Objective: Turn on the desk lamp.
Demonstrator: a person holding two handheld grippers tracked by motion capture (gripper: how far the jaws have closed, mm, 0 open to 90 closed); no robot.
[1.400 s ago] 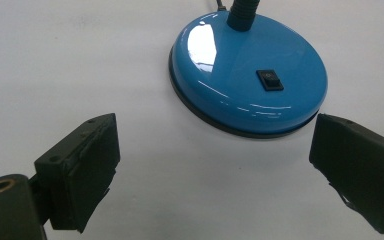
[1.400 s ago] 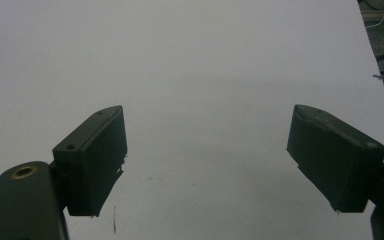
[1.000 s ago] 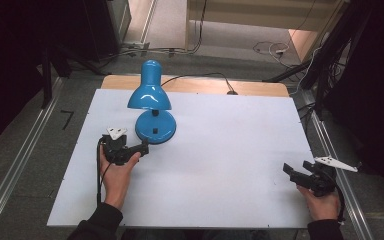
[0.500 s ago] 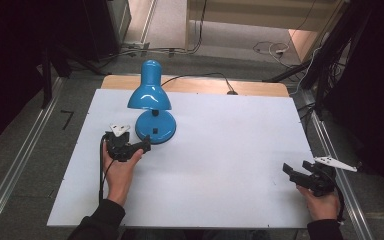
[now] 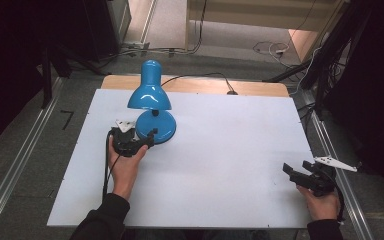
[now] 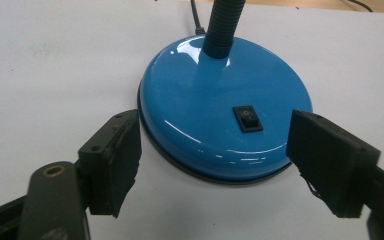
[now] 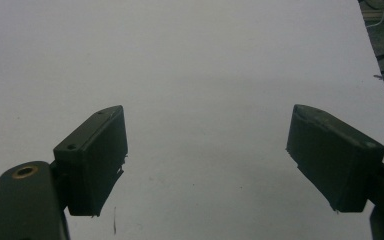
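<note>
Directly ahead of the left gripper (image 6: 215,165) sat the blue lamp base (image 6: 225,110).
Its jaws stood spread, flanking the base's near edge, rocker switch (image 6: 247,118) between them; the right gripper (image 5: 307,176), also spread, waited well apart.

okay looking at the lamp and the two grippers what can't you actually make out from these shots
- Lamp bulb: in the high view the shade opens downward, so its inside is hidden.
- Switch setting: in the left gripper view the marking on the rocker is too small to read.
- Lamp neck: cut off by the top edge of the left gripper view.
- Cord end: in the high view it runs off the back of the table, plug hidden.
</note>
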